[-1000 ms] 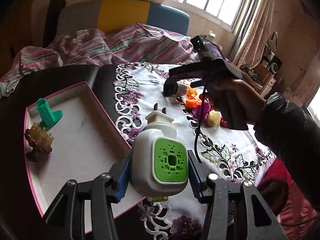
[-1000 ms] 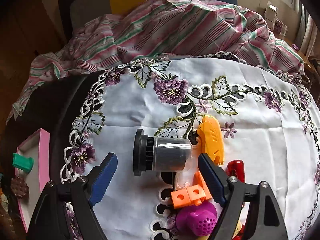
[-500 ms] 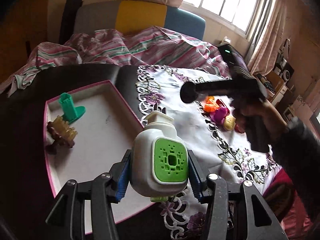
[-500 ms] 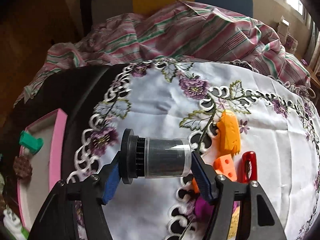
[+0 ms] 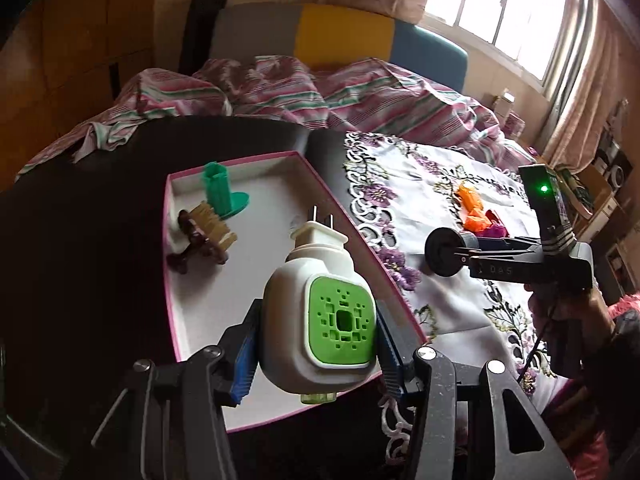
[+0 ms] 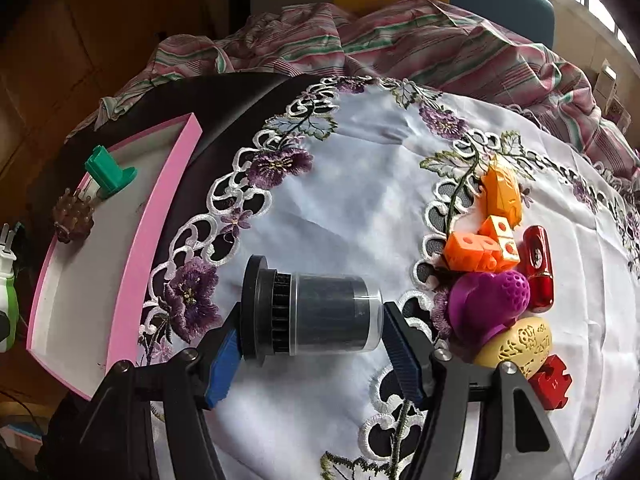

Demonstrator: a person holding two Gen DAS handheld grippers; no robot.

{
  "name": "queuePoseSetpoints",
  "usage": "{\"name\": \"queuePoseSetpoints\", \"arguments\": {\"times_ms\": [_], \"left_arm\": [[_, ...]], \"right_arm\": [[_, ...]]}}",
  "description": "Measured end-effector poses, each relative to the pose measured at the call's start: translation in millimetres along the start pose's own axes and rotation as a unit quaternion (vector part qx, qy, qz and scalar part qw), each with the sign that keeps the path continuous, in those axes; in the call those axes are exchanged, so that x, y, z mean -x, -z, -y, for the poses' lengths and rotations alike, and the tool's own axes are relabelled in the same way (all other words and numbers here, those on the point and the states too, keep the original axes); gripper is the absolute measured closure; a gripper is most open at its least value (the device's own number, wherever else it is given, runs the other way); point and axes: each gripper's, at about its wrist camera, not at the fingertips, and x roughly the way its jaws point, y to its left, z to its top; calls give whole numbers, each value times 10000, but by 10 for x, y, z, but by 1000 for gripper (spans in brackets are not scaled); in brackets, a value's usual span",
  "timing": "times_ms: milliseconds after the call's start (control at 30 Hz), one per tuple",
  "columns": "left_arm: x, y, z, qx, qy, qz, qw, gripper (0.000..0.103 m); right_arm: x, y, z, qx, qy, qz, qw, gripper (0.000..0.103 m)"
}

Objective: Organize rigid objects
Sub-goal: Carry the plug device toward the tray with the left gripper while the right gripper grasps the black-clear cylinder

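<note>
- White and green plastic, the plug-in device (image 5: 320, 312) is clamped between the jaws of the left gripper (image 5: 316, 344), prongs pointing away, and it hangs above the near part of the pink tray (image 5: 352, 220), not yet set down.
- Dark with a clear cap, the cylinder (image 6: 312, 312) is held end to end by the jaws of the right gripper (image 6: 310, 344), lifted over the embroidered cloth (image 6: 352, 184) between the tray and the pile of toys.
- Inside the tray two things already lie near the far left corner: a green stand (image 5: 222, 196) and a brown brush (image 5: 206, 236), touching each other or almost.
- On the cloth a small group waits, close together: orange pieces (image 6: 486, 224), a red case (image 6: 538, 272), a purple heart shape (image 6: 488, 304), a yellow oval (image 6: 516, 344) and a red block (image 6: 550, 380).
- My judgement: the sorting is under halfway; two things are in, two are being carried, about five remain on the table (image 5: 100, 208).
</note>
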Motion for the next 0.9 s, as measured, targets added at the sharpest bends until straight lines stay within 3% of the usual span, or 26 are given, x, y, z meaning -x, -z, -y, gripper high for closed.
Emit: {"name": "queuePoseSetpoints", "arguments": {"times_ms": [267,467,633,800,900], "left_arm": [[8,87,-70,105,-227,-79,9997,51],[-57,81,-214,528,127,-296,9981,51],[-142,-168,-368,722,292,-228,9967,51],[-393,-554,-404,611,182,-39,9980,51],[-691,-764,-402,586,66,-129,9982,51]], "right_arm": [[-58,-14,-12,139,112,-72,9998,37],[-56,-8,-20,196,115,-73,9997,37],[-60,-12,-28,215,129,-80,9997,37],[-55,-13,-43,251,127,-87,9996,37],[-58,-11,-47,262,106,-99,9996,37]]}}
